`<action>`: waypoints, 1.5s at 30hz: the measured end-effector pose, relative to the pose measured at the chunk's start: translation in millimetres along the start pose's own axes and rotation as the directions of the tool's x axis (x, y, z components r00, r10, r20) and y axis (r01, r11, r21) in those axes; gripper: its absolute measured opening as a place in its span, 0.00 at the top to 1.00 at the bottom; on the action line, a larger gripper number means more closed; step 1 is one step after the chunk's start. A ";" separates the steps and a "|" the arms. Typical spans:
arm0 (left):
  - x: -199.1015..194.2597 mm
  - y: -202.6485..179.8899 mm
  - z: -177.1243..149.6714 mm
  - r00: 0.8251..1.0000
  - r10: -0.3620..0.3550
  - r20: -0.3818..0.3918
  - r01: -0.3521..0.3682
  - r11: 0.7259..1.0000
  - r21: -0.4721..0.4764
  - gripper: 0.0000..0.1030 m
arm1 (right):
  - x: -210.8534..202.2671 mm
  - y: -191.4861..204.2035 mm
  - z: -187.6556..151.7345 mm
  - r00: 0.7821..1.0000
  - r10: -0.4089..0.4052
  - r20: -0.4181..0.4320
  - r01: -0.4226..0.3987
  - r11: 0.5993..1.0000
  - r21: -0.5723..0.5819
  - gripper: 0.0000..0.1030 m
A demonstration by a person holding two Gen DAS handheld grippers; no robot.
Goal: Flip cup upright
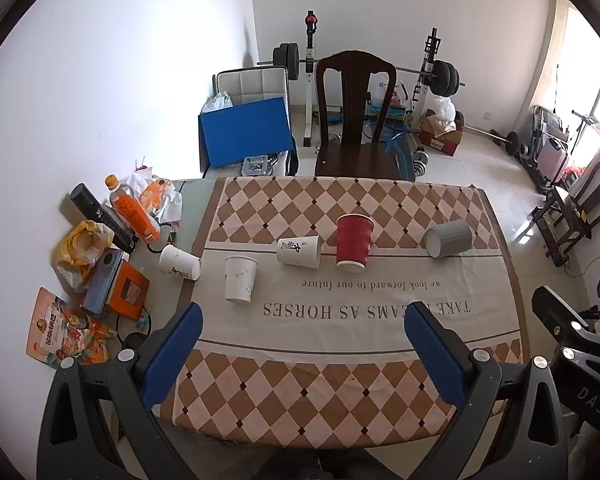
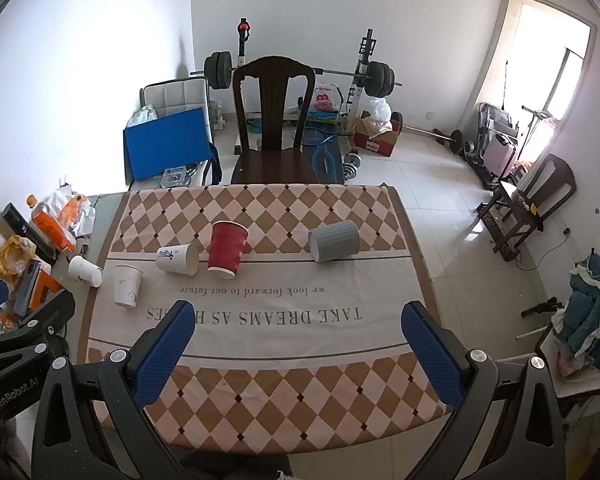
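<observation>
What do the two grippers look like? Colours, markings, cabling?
Both match: the left gripper and right gripper have black angular linkage frames with silver round bolts, and two fingers faced with blue textured pads. White lettering shows on the bodies: "DAS" on the right, "nRobot.AI" on the left. No cables or sleeves visible.

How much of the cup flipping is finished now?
Hardly started. In hand: nothing; left gripper and right gripper are open. To do: gray cup, middle white cup and far-left cup lie on their sides; red cup looks inverted. The plain white cup stands, possibly upright already.
</observation>
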State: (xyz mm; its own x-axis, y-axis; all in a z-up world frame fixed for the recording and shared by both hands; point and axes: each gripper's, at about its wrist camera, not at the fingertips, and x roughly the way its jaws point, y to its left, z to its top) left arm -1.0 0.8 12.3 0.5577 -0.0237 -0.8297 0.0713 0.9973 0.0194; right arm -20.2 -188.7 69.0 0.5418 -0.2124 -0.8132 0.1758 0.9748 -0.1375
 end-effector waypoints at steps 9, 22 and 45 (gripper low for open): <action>-3.5 0.1 2.0 1.000 0.003 0.007 -0.003 1.000 -0.002 0.00 | -0.8 0.6 0.7 1.000 0.000 0.002 0.000 1.000 0.001 0.00; -13.1 5.0 17.1 1.000 0.005 0.020 -0.005 1.000 -0.009 0.00 | -4.4 5.3 4.9 1.000 0.006 0.006 -0.006 1.000 0.000 0.00; -18.8 4.3 7.3 0.999 0.007 0.043 -0.006 1.000 -0.018 0.00 | -8.2 4.7 2.6 1.000 0.007 0.016 -0.007 1.000 0.004 0.00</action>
State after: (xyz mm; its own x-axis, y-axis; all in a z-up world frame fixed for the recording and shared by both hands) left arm -5.1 5.0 32.0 0.5935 -0.0200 -0.8046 0.0530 0.9985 0.0143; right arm -21.7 -182.6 76.5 0.5565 -0.2064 -0.8048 0.1749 0.9761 -0.1293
